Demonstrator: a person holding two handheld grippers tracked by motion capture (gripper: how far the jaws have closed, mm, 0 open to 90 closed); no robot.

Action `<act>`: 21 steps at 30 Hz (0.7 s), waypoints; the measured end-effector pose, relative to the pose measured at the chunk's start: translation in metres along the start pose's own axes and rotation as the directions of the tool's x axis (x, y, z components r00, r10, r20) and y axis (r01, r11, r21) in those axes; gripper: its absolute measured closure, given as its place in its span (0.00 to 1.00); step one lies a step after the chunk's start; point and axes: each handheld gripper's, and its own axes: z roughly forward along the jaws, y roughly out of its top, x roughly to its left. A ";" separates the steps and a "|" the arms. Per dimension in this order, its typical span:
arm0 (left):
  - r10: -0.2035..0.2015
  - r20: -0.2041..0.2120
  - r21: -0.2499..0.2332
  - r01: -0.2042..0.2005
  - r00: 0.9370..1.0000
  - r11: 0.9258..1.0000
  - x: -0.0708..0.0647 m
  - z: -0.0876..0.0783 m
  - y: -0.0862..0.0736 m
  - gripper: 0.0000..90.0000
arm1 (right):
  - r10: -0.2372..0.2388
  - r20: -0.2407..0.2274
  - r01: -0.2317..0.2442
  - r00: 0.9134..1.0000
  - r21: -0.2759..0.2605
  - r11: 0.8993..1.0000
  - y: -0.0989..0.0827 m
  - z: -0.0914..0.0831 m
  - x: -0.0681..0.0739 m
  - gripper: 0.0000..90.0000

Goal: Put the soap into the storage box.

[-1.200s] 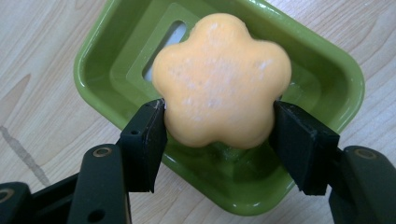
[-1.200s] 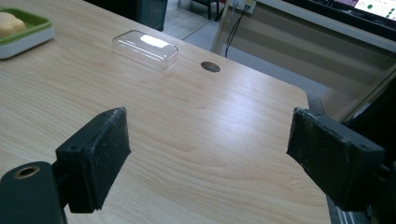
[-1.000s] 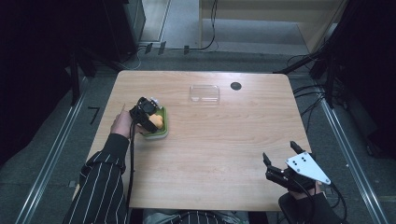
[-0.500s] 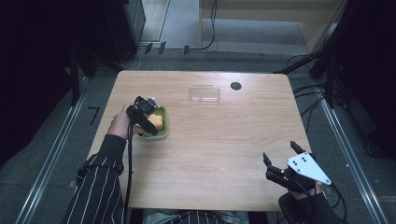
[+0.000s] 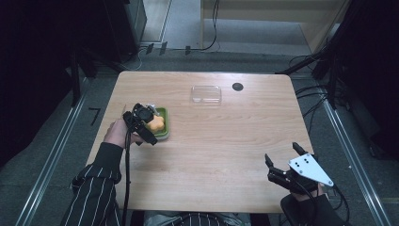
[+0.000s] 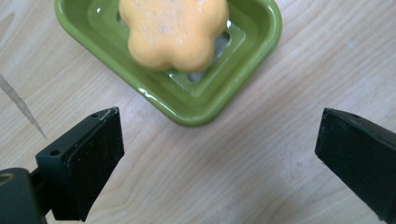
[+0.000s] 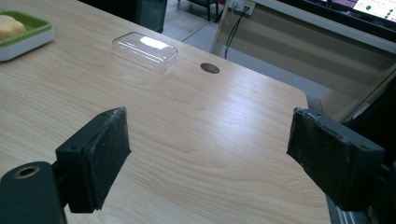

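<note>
Orange flower-shaped soap [image 6: 173,32] lies in a green soap dish [image 6: 233,88] on the wooden surface [image 5: 226,141]. The left tool view reveals drain slots in the dish floor under the soap; the high view instead places the dish at the surface's left side, long axis running away from the person. The left tool [image 5: 147,123], jaws just opened wide with nothing between them, hovers just beside the dish. The right tool [image 5: 284,165] is released too, well apart, its view facing a clear plastic lid [image 7: 144,50].
</note>
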 end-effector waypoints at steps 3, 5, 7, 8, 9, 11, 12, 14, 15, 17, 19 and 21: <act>-0.003 0.004 0.009 0.003 1.000 1.000 -0.003 -0.001 -0.004 0.01 | -0.001 0.000 0.001 1.000 -0.001 1.000 0.000 0.000 0.000 0.15; -0.003 0.006 0.017 0.003 1.000 1.000 -0.008 -0.002 -0.009 0.00 | 0.001 0.000 -0.001 1.000 0.000 1.000 0.000 0.000 0.000 0.15; -0.003 0.004 0.012 0.003 1.000 1.000 -0.009 -0.002 -0.010 0.00 | 0.000 0.000 0.000 1.000 0.000 1.000 0.000 0.000 0.000 0.15; 0.000 0.002 0.022 0.000 1.000 1.000 -0.011 -0.003 -0.012 0.00 | 0.000 0.000 0.000 1.000 0.000 1.000 0.000 0.000 0.000 0.15; -0.001 0.004 0.022 0.001 1.000 1.000 -0.012 -0.003 -0.014 0.00 | 0.000 0.000 0.000 1.000 -0.001 1.000 0.000 0.000 0.000 0.15; 0.001 0.008 0.025 -0.002 1.000 1.000 -0.015 -0.002 -0.017 0.00 | -0.001 0.000 0.001 1.000 0.000 1.000 0.000 0.000 0.000 0.15; -0.003 0.011 0.032 0.002 1.000 0.999 -0.017 -0.002 -0.019 0.00 | 0.000 0.000 0.000 1.000 0.000 1.000 0.000 0.000 0.000 0.15; -0.008 0.011 0.032 0.007 1.000 0.999 -0.020 -0.002 -0.022 0.00 | 0.000 0.000 0.000 1.000 0.000 1.000 0.000 0.000 0.000 0.15; -0.010 0.012 0.037 0.010 1.000 0.999 -0.021 -0.001 -0.024 0.00 | -0.003 -0.001 0.003 1.000 -0.002 1.000 0.000 0.000 0.000 0.15; -0.011 0.015 0.041 0.010 1.000 0.999 -0.024 -0.001 -0.027 0.00 | 0.000 0.000 0.000 1.000 0.000 1.000 0.000 0.000 0.000 0.15; -0.013 0.018 0.044 0.012 1.000 0.999 -0.028 0.000 -0.031 0.00 | 0.000 0.000 0.000 1.000 0.000 1.000 0.000 0.000 0.000 0.15; -0.009 0.021 0.050 0.008 1.000 0.999 -0.031 0.001 -0.034 0.00 | -0.002 -0.002 0.002 1.000 -0.001 1.000 0.000 0.000 0.000 0.15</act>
